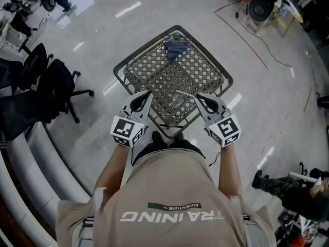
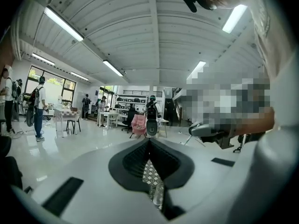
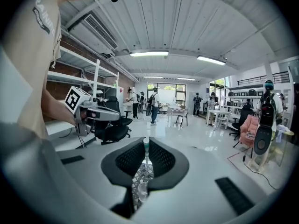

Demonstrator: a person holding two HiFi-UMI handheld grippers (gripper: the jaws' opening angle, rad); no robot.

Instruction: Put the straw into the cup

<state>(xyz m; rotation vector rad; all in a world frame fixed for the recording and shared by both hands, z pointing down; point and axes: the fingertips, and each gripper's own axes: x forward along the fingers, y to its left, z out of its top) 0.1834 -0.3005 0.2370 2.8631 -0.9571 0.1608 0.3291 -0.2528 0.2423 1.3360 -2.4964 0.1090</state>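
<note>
A clear plastic cup (image 1: 177,102) stands near the front edge of a small lattice table (image 1: 154,68). My right gripper (image 1: 196,96) hovers just right of the cup, shut on a thin pale straw (image 3: 146,146) that sticks up between its pads. In the right gripper view the cup (image 3: 140,190) shows low down through the gap under the jaws. My left gripper (image 1: 149,92) hangs just left of the cup, its jaws meeting at the tips with nothing between them. In the left gripper view the cup (image 2: 158,195) appears below those jaws.
A blue cloth (image 1: 176,48) lies at the table's far side. Black office chairs (image 1: 56,86) stand on the floor to the left. Another person (image 1: 288,192) crouches at the lower right. Cables run across the shiny floor at the right.
</note>
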